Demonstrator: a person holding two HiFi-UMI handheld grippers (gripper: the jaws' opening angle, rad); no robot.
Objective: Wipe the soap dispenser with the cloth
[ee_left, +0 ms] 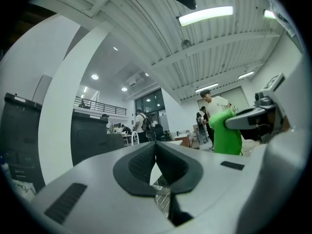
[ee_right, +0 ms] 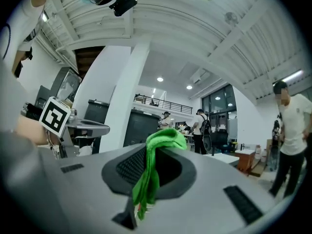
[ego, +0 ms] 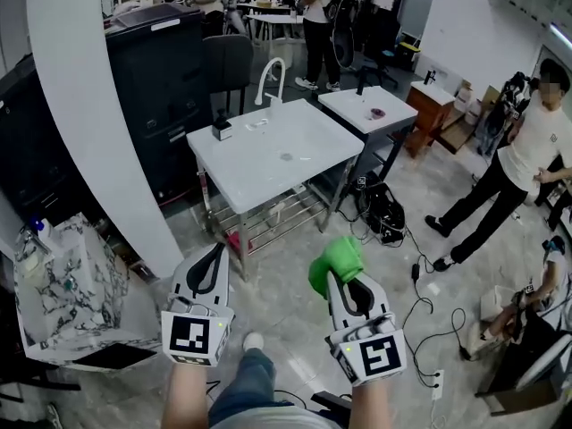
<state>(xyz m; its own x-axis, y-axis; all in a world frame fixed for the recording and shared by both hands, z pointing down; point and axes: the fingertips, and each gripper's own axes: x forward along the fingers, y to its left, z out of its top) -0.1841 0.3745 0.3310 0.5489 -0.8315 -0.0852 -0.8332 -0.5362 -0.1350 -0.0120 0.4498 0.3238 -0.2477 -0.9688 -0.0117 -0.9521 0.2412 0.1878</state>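
A small dark soap dispenser (ego: 222,130) stands at the far left corner of the white table (ego: 295,155), well ahead of both grippers. A green cloth (ego: 336,263) sticks out from the tip of my right gripper (ego: 345,273), which is shut on it. In the right gripper view the cloth (ee_right: 155,155) hangs down between the dark pads (ee_right: 127,168). My left gripper (ego: 216,250) is level beside it and shut with nothing in it. Its pads (ee_left: 141,162) meet in the left gripper view, where the cloth (ee_left: 226,133) shows at the right.
A white faucet (ego: 271,79) rises at the table's far edge, with a second white table (ego: 368,107) behind. A white column (ego: 89,123) and black cabinets (ego: 152,79) stand at the left, above a patterned bag (ego: 63,284). A person (ego: 523,164) and floor cables (ego: 407,248) are at the right.
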